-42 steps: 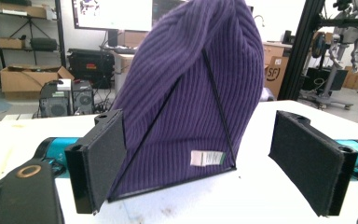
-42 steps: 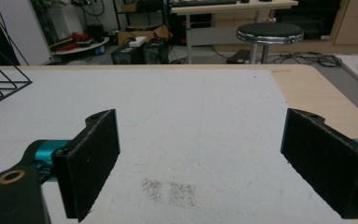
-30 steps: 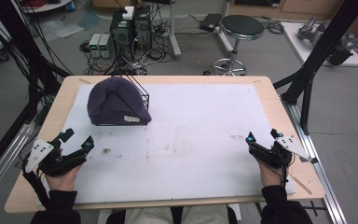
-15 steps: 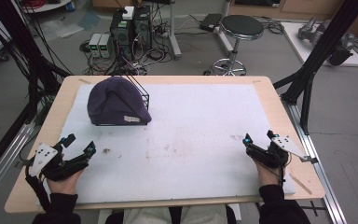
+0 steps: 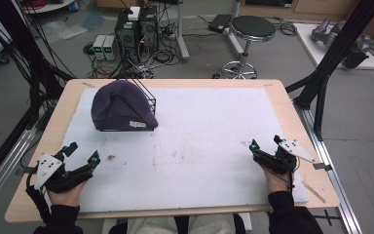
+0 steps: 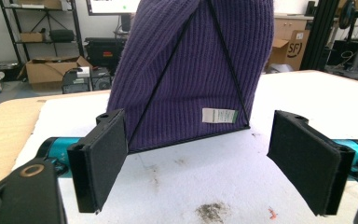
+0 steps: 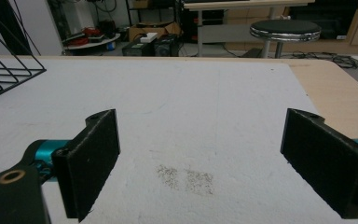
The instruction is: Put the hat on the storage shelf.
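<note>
The left gripper [image 5: 81, 153] has its fingers [image 6: 103, 158] spread wide and released, nothing between them, hovering just above the white mat [image 5: 214, 141] that covers the desk [image 5: 292, 112]; in the left gripper view the two black pads stand well apart with bare mat and a small dark smudge [image 6: 213, 211] between them. Straight ahead of those fingers, well apart from them, sits the purple knit hat [image 6: 191, 60], draped over a black wire rack [image 6: 189, 135] whose thin rods cross the front of the knit in a triangle; a small white label [image 6: 219, 115] is sewn near the hat's lower edge, toward the right-hand finger's side. In the high view the hat [image 5: 121, 105] lies beyond the left gripper and a little inward of it, at the far left part of the mat. The right gripper [image 5: 264, 146] likewise has its fingers [image 7: 93, 156] released and wide, gripping nothing, held low over the mat near the desk's right edge; between them lies only a faint grey speckled stain [image 7: 185, 176]. Far off toward its left finger's side, a corner of the wire rack [image 7: 9, 77] reaches into the right gripper view. The two grippers are well apart, each held in one of the person's hands at the near edge of the desk.
</note>
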`<action>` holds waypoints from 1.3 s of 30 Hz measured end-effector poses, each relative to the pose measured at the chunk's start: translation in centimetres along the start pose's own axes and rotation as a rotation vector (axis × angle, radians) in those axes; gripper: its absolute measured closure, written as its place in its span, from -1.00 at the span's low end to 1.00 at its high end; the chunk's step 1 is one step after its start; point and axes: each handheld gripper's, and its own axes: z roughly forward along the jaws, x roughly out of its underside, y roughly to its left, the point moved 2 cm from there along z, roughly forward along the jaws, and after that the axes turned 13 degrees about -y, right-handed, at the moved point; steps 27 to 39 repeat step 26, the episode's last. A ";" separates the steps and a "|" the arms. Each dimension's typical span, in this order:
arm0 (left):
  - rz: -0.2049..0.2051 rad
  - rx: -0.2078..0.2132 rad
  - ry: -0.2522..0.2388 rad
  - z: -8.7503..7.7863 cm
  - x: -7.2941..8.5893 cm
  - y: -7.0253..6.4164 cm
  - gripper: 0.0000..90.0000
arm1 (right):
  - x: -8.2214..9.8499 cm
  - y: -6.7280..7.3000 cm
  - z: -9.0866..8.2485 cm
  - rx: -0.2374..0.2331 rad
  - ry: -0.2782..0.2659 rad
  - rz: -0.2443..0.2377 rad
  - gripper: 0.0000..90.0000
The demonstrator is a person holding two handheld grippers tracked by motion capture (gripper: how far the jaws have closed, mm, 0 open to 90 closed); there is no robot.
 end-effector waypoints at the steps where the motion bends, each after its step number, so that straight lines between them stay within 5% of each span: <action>1: -0.005 -0.002 -0.002 0.0 0.0 0.0 -0.56 | 0.0 0.0 0.0 -0.001 -0.002 0.000 -0.76; 39: -0.005 0.016 0.012 0.1 0.4 -0.2 -0.56 | 0.2 0.2 0.3 -0.019 0.015 0.009 -0.76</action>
